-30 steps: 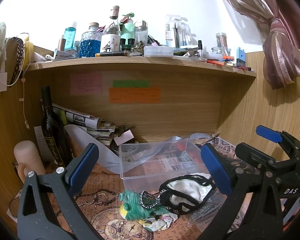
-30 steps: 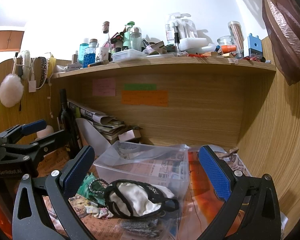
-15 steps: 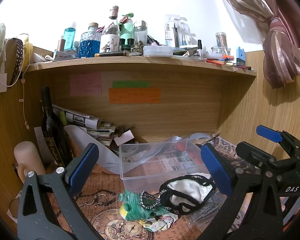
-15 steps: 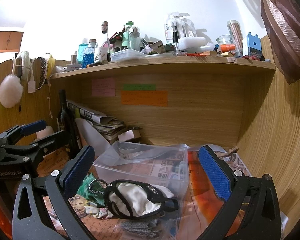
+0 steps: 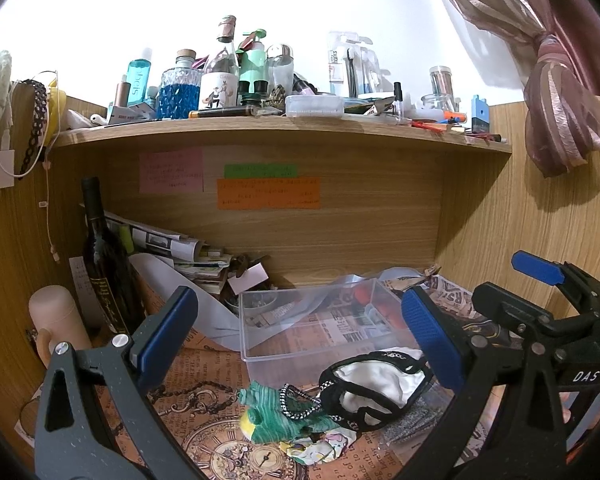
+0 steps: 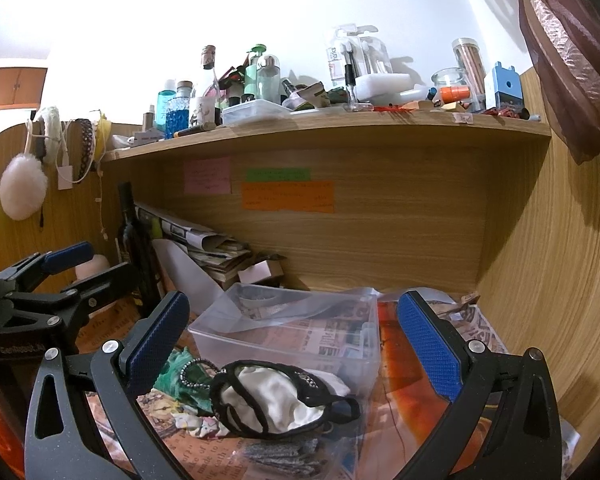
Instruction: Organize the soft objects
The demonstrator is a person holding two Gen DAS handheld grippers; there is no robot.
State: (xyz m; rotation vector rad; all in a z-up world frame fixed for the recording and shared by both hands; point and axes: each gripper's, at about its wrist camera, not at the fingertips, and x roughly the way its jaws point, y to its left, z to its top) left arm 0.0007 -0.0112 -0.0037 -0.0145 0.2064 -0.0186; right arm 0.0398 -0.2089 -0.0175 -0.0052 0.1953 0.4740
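A white cloth with black trim [image 5: 374,384] lies on the desk in front of a clear plastic box [image 5: 312,322]. A green cloth [image 5: 278,410] and a small patterned cloth [image 5: 320,442] lie to its left. My left gripper [image 5: 300,334] is open and empty, above and behind the pile. My right gripper [image 6: 296,340] is open and empty, over the white cloth [image 6: 272,398] and the box [image 6: 292,332]. The green cloth [image 6: 180,380] shows by its left finger. Each gripper shows in the other's view: the right one [image 5: 540,300], the left one [image 6: 52,280].
A dark wine bottle [image 5: 102,264], a pink mug [image 5: 58,322] and stacked papers [image 5: 172,248] stand at the back left. A crowded shelf [image 5: 284,128] hangs overhead. A grey glittery piece [image 6: 284,456] lies in front of the cloths. Wooden walls close in the left and right.
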